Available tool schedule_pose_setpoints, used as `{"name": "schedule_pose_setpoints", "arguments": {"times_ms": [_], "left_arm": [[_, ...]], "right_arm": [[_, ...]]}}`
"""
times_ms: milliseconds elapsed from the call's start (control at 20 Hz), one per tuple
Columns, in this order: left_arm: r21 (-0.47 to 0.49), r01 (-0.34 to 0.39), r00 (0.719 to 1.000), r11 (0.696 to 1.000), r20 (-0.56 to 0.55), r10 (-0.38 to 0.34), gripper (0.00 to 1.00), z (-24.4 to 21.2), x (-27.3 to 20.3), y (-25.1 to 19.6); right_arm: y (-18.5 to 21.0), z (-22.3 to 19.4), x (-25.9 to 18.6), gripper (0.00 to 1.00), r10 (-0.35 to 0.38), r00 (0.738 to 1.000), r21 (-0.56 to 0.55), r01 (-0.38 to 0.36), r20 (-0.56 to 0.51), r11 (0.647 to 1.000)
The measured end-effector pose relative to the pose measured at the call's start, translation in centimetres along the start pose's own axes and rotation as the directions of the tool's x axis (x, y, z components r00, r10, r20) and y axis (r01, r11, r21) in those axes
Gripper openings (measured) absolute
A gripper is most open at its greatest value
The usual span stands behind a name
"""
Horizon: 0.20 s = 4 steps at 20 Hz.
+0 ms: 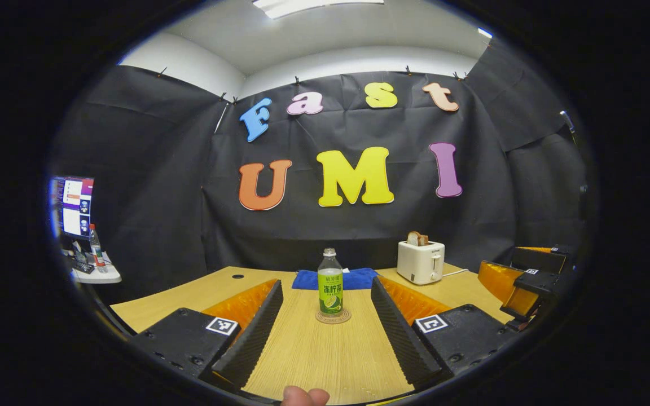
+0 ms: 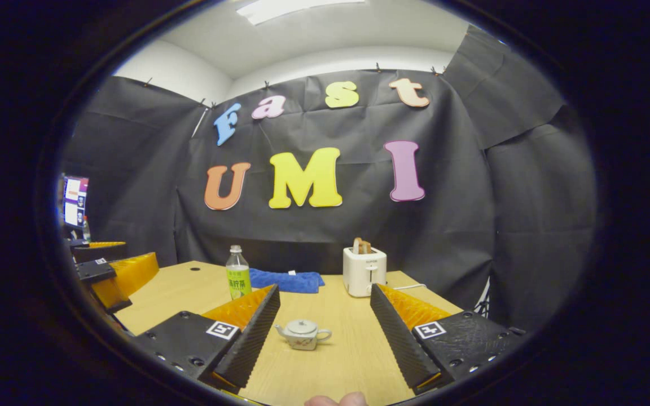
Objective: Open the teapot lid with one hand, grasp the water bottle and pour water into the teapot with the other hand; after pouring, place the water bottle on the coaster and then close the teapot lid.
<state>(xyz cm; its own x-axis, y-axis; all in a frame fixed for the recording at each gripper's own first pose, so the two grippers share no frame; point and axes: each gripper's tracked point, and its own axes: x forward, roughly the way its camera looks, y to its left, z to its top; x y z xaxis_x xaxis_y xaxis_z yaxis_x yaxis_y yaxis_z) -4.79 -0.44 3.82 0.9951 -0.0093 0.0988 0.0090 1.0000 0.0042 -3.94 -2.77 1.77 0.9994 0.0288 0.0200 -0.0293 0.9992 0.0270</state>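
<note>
A clear water bottle (image 1: 330,282) with a green label stands upright on a round coaster (image 1: 333,317) in the middle of the wooden table (image 1: 325,355). My left gripper (image 1: 325,285) is open, short of the bottle and framing it without touching. In the right gripper view, a small grey teapot (image 2: 302,334) sits on the table with its lid on. It lies between the open fingers of my right gripper (image 2: 324,293), untouched. The bottle (image 2: 238,280) stands farther back on the left there. The other gripper appears at the right edge (image 1: 522,282) and at the left edge (image 2: 110,276).
A white toaster (image 1: 421,261) holding bread stands at the back right, its cable trailing right. A folded blue cloth (image 1: 336,278) lies behind the bottle. Off the table to the left, a side stand holds a monitor (image 1: 72,206) and another bottle (image 1: 96,248).
</note>
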Motion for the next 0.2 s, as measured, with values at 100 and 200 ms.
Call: {"name": "schedule_pose_setpoints", "arguments": {"times_ms": [100,200], "left_arm": [[-0.002,-0.009,1.000,1.000,-0.003,0.009,0.98,-0.09,0.09,0.34],[-0.011,-0.008,1.000,1.000,-0.006,0.008,0.98,-0.35,0.30,0.31]], "right_arm": [[0.36,0.14,0.02,0.97,-0.001,1.000,-0.003,0.001,0.006,1.000],[0.72,0.19,-0.08,0.97,-0.003,1.000,-0.001,0.003,0.014,1.000]]}}
